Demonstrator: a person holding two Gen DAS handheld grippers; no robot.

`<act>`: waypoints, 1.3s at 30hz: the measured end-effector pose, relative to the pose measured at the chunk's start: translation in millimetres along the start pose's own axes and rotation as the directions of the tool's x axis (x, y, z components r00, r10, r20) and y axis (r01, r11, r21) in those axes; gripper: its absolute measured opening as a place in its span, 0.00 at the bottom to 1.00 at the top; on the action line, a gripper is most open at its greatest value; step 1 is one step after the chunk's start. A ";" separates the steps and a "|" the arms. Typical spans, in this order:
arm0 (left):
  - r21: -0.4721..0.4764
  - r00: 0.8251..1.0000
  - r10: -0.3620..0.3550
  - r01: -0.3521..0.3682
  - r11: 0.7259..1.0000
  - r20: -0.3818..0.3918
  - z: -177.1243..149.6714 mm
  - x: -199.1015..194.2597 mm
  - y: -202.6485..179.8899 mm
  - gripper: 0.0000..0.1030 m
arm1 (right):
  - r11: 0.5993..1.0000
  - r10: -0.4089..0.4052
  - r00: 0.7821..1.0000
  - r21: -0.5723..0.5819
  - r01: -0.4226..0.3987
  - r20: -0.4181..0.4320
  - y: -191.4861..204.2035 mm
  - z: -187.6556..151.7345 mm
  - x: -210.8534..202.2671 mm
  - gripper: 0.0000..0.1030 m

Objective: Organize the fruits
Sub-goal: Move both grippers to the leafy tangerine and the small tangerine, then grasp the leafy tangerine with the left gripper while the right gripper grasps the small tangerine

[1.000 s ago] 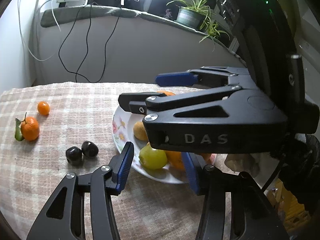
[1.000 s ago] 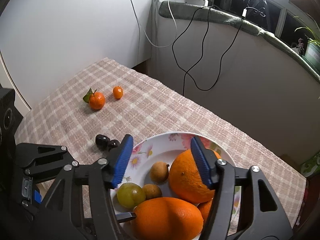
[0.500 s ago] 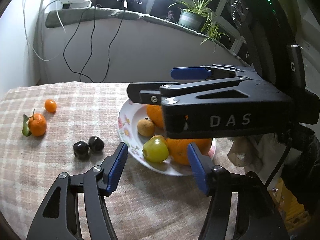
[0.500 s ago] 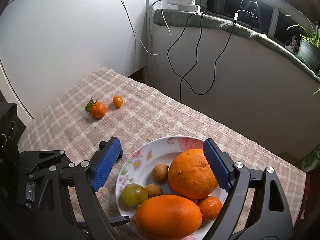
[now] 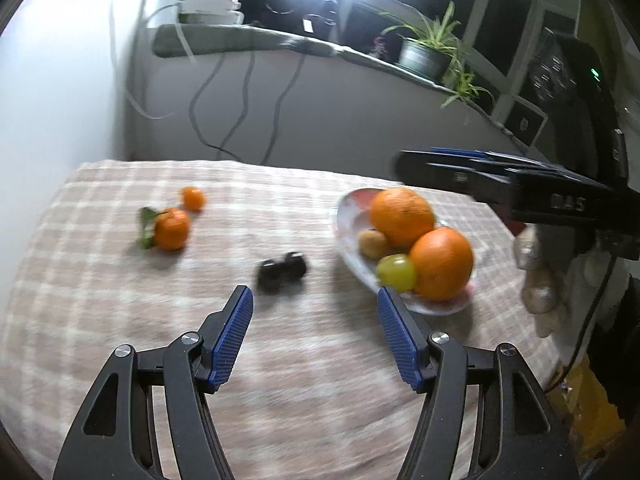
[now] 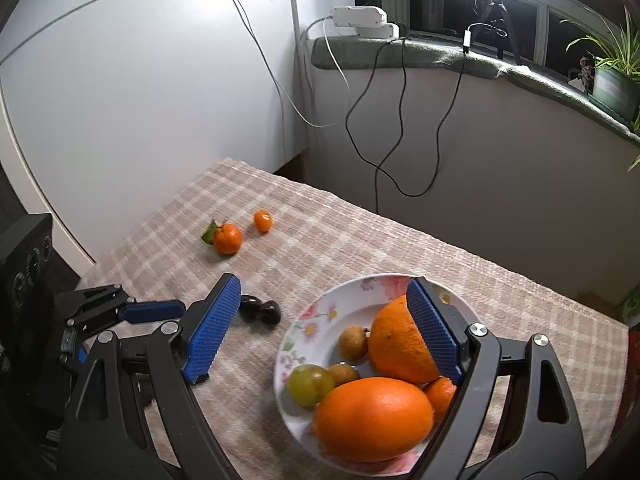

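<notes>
The left gripper (image 5: pixel 314 336) has its fingers spread wide w/ nothing between them, just opened further. The two dark fruits (image 5: pixel 282 271) lie touching each other on the tabletop (image 5: pixel 120 320), just ahead of the fingertips and a bit toward the left finger (image 5: pixel 232 338). The right gripper (image 6: pixel 320 328) has also just widened and holds nothing; the plate (image 6: pixel 320 312) of oranges sits between and under its fingers, the big orange (image 6: pixel 396 348) beside the right finger.

Next step is likely the dark pair: approx. centre the left fingers over one fruit, come down low, close gently (they're small, round, prob. roll away). The leafy tangerine (image 5: pixel 171 229) and small orange fruit (image 5: pixel 193 198) lie further ahead, to the left.

Writing: "DAS" shows on the right gripper's body, blurred.
</notes>
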State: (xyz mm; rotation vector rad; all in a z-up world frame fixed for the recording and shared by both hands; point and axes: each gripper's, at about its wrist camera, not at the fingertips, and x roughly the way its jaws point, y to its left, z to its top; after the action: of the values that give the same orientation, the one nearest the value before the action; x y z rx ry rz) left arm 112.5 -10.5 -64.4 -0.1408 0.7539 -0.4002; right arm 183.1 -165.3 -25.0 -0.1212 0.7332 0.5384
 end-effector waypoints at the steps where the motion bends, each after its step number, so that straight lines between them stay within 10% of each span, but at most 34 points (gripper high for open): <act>1: -0.009 1.000 0.009 -0.009 1.000 0.001 0.5 -1.9 5.9 0.62 | 1.000 0.007 1.000 0.001 -0.007 0.006 3.0 -0.9 -0.9 0.85; 20: -0.095 0.992 0.124 -0.121 0.988 0.032 7.5 -13.5 82.5 0.62 | 0.990 0.099 0.995 -0.094 -0.101 -0.033 55.3 -6.0 18.6 0.85; 39: -0.090 0.991 0.130 -0.132 0.987 -0.023 31.2 52.3 100.8 0.60 | 0.951 0.235 0.943 0.256 -0.173 -0.234 15.5 68.1 127.3 0.63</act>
State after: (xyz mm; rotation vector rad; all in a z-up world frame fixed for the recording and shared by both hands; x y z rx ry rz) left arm 198.9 60.2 -102.0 -0.1731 0.7944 -0.2419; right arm 294.5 -78.3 -57.9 0.1065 1.0704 0.6386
